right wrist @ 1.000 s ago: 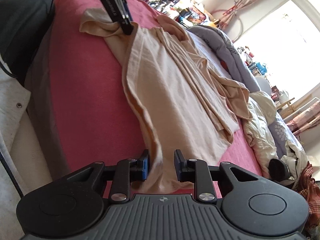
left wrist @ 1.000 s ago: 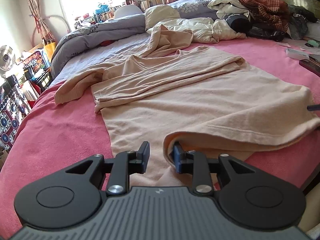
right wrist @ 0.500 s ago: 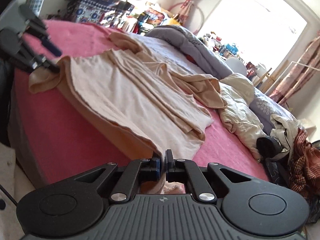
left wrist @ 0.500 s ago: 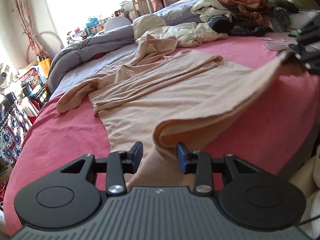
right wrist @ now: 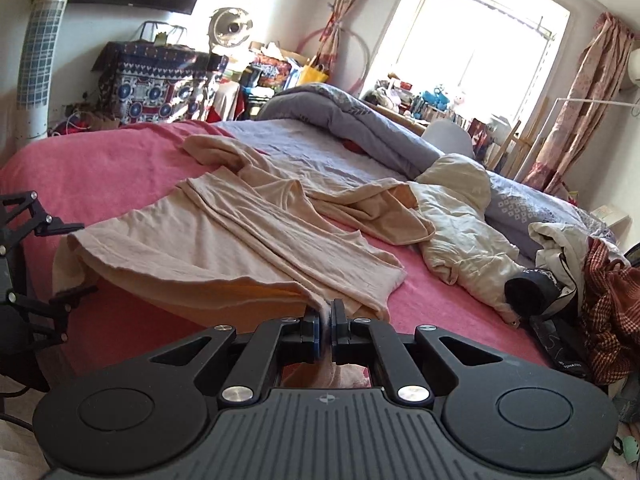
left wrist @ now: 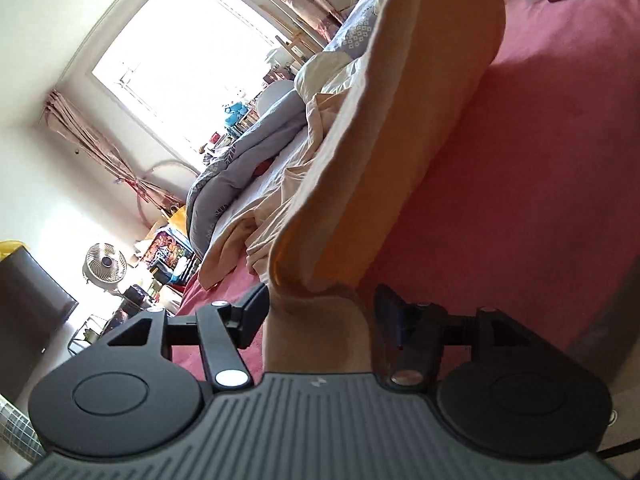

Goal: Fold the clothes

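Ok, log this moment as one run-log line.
step: lift hem | left gripper: open, jaws just been opening, beige shirt hem between, unpinched | right gripper: shut on hem corner | bed: pink sheet

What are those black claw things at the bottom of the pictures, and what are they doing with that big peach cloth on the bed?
They are grabbers, like big tongs. A person holds one in each hand, and each has a little camera looking out along its two fingers. So each picture is taken from one grabber.

In the right-hand picture, the right gripper is pinched shut on one corner of the peach garment, lifting that edge off the pink bedspread. The rest of the garment lies spread on the bed. At the left edge of that picture you can see the other grabber.

In the left-hand picture, the left gripper has just been opening its jaws. The cloth's edge hangs between them, but they do not squeeze it.

Farther back lie a grey duvet and a cream blanket.
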Demonstrator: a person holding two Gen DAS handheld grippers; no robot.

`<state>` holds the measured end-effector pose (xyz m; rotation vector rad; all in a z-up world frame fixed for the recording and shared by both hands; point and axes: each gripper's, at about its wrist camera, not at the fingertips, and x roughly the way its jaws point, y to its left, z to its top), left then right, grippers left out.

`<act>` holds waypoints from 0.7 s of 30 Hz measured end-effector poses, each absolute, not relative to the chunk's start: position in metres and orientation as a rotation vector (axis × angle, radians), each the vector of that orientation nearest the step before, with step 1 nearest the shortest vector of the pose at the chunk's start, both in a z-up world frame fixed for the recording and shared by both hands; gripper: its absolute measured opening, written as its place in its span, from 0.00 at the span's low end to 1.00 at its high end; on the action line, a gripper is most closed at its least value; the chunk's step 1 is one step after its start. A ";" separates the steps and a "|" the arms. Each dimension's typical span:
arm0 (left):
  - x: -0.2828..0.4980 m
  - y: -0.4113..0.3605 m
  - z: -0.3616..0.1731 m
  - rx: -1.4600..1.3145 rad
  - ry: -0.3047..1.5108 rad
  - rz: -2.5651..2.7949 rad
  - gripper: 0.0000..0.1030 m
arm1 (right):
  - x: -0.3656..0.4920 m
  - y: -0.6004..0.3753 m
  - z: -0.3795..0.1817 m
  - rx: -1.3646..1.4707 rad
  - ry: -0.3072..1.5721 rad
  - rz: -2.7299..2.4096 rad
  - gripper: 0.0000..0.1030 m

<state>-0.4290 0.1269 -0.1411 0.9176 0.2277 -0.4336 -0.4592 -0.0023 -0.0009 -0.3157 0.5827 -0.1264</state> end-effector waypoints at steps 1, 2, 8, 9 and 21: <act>-0.427 0.122 -0.143 0.919 0.234 -0.422 0.62 | -0.459 -0.003 0.000 -0.308 0.585 -0.127 0.07; -0.425 0.116 -0.143 0.908 0.242 -0.410 0.62 | -0.459 -0.003 0.000 -0.305 0.586 -0.128 0.07; -0.409 0.085 -0.151 0.923 0.233 -0.264 0.65 | -0.463 -0.005 -0.001 -0.285 0.579 -0.138 0.07; -0.406 0.086 -0.153 0.934 0.238 -0.240 0.65 | -0.465 -0.006 0.000 -0.283 0.573 -0.146 0.07; -0.425 0.134 -0.129 0.941 0.235 -0.252 0.29 | -0.486 -0.023 -0.026 -0.232 0.641 -0.175 0.07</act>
